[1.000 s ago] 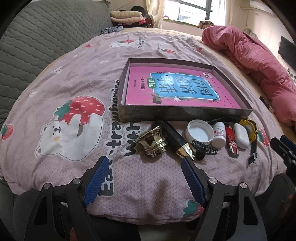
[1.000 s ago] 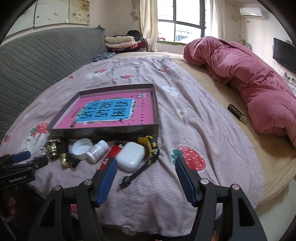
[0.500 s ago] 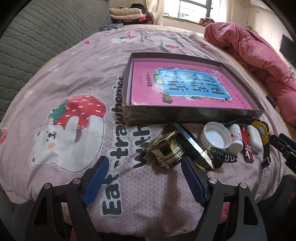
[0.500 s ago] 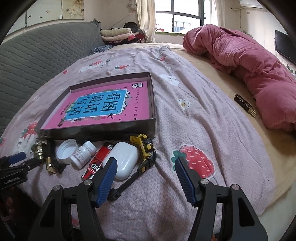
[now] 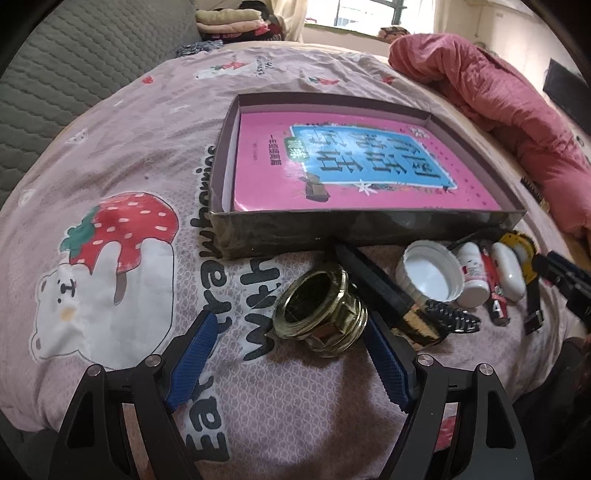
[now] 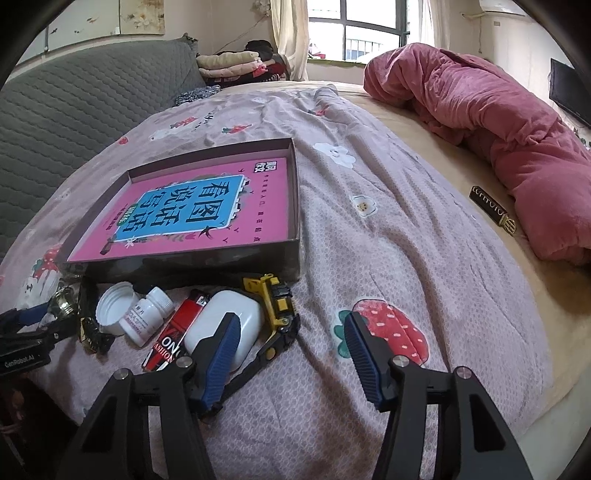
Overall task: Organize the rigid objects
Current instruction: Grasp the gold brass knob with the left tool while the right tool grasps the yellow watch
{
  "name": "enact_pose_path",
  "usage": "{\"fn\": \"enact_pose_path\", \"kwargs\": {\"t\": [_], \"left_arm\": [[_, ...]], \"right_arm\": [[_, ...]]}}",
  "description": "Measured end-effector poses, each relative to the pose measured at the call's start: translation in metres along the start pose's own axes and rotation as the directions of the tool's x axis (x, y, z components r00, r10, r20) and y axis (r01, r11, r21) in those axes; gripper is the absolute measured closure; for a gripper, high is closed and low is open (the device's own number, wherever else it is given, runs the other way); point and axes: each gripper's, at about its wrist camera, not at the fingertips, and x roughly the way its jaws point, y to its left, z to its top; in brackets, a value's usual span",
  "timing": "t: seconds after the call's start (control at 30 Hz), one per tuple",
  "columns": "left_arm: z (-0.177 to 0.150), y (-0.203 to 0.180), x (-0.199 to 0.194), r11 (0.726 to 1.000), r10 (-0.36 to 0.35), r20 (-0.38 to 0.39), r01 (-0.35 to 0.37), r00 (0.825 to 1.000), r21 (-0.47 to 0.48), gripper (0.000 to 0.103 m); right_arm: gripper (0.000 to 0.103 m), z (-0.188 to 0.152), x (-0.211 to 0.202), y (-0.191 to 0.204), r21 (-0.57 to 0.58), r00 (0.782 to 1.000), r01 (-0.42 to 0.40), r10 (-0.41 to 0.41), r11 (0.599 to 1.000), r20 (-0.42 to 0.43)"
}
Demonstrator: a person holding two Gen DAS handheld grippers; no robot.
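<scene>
Small rigid items are lying in a row on the bed, just in front of the near wall of a shallow dark tray [image 5: 369, 229] that is holding a pink book [image 5: 354, 166]. From left: a brass fitting [image 5: 319, 314], a black-and-gold bar [image 5: 384, 295] leaning toward the tray wall, a black comb-like piece [image 5: 452, 316], a white lid [image 5: 430, 275] lying open side up, a white pill bottle [image 6: 146, 317] on its side, a red lighter [image 6: 173, 338], a white case [image 6: 225, 325] and a yellow toy vehicle [image 6: 275, 301]. The left tool [image 5: 291, 354] is standing open, the brass fitting sitting between its blue pads; contact cannot be told. The right tool [image 6: 291, 354] is closing, its left pad in front of the white case, nothing but quilt in the gap and nothing gripped. The surface is a mauve quilt [image 6: 388, 240] printed with strawberries and bears, wrinkled. Beyond it a pink duvet [image 6: 498, 129] is lying bunched on the beige sheet, with a dark labelled strip [image 6: 493, 214] beside it. A grey quilted headboard [image 6: 74, 103], folded clothes [image 6: 236, 62] and a bright window [image 6: 362, 29] are closing off the far side of the room.
</scene>
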Motion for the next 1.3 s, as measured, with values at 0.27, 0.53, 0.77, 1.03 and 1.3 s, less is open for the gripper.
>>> {"fn": "enact_pose_path", "kwargs": {"t": [0.27,0.53,0.77,1.03,1.3], "left_arm": [[0.003,-0.002,0.003,1.0,-0.001,0.009,0.001,1.0,0.017,0.027],[0.004,-0.001,0.001,0.999,-0.027,0.023,0.026,0.999,0.023,0.042],[0.003,0.0,0.002,0.998,-0.059,0.021,0.058,0.998,0.013,0.047],[0.004,-0.003,0.006,0.998,-0.047,0.024,0.046,0.999,0.032,0.047],[0.006,-0.002,0.002,0.998,-0.049,0.049,0.047,0.998,0.034,0.062]], "right_arm": [[0.068,0.004,0.01,-0.002,-0.027,1.0,0.0,0.0,1.0,-0.008],[0.08,0.004,0.021,0.012,-0.104,1.0,-0.024,0.022,0.994,-0.023],[0.082,0.007,0.031,0.005,-0.088,0.998,-0.052,0.049,0.995,-0.03],[0.082,0.008,0.04,-0.005,-0.039,0.992,-0.119,0.117,0.992,-0.045],[0.083,0.008,0.037,-0.01,-0.019,0.987,-0.155,0.155,0.988,-0.03]]}}
